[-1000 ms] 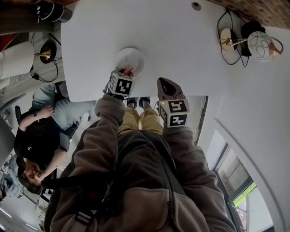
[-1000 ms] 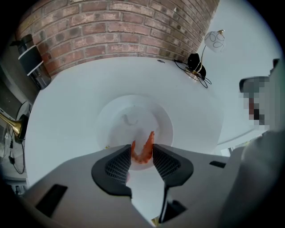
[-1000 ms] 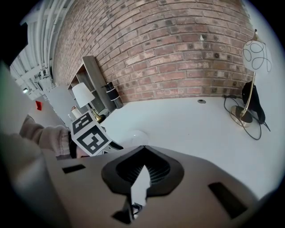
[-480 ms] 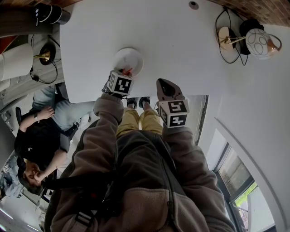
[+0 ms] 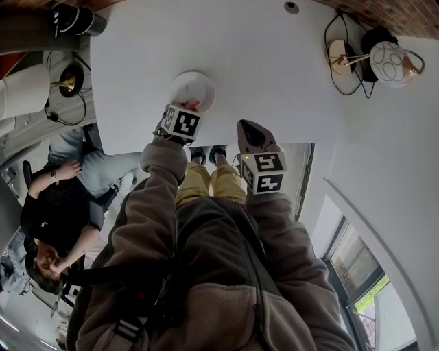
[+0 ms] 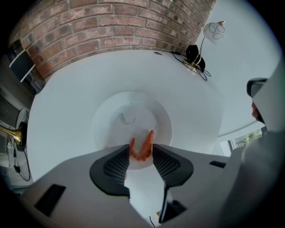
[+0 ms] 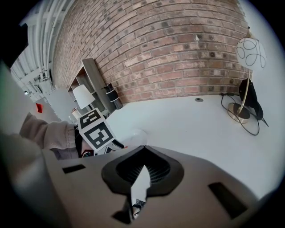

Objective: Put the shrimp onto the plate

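A white plate (image 5: 193, 85) lies on the white table near its front edge. My left gripper (image 5: 190, 107) reaches over the plate's near rim. In the left gripper view an orange curled shrimp (image 6: 143, 147) sits pinched between the two dark pads, over the near part of the plate (image 6: 107, 112); the left gripper (image 6: 140, 150) is shut on it. My right gripper (image 5: 247, 125) hovers at the table's front edge, right of the plate, with its jaws together and nothing in them. In the right gripper view the right gripper (image 7: 143, 148) is shut, and the plate (image 7: 133, 135) shows past the left gripper's marker cube (image 7: 95, 128).
A lamp with a white globe (image 5: 392, 60) and its black cable stand at the table's far right corner. A small round grommet (image 5: 296, 8) is set in the tabletop. A brick wall (image 6: 111, 26) runs behind the table. A seated person (image 5: 51, 206) is to the left.
My left gripper has edged slightly forward and left over the plate's near rim with the shrimp. The right gripper has stayed put.
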{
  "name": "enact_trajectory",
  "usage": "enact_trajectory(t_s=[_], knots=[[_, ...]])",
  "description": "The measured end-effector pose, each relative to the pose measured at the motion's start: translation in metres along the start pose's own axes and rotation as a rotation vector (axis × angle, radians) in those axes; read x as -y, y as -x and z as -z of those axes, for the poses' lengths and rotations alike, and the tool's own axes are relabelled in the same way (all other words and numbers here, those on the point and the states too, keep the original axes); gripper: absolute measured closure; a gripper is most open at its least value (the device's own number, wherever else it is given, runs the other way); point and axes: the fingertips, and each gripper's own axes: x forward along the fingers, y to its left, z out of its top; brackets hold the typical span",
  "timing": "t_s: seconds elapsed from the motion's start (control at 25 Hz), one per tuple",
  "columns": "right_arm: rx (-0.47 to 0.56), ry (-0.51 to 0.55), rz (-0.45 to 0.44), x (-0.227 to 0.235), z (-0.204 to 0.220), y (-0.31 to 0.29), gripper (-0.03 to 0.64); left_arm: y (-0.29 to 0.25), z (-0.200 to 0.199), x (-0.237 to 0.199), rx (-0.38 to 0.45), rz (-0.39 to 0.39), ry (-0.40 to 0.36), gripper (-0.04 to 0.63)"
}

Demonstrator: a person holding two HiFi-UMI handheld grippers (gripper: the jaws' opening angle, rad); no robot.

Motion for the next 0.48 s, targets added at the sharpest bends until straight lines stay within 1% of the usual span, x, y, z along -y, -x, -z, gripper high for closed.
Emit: enact_trajectory(t_s=[0.24,0.36,0.48], knots=[[0.004,0.006,-0.001,0.002,0.001,0.002,0.615,0.004,0.001,0.000,0.004,-0.006,-0.002,0.446],[0.010,0.010,-0.005,0.003,0.000,0.003,0.615,0.011,0.003,0.000,0.031,-0.016,0.006,0.446],[0.020,0.012,-0.014,-0.001,-0.003,0.005,0.615,0.022,0.004,0.001,0.080,-0.024,0.017,0.446]])
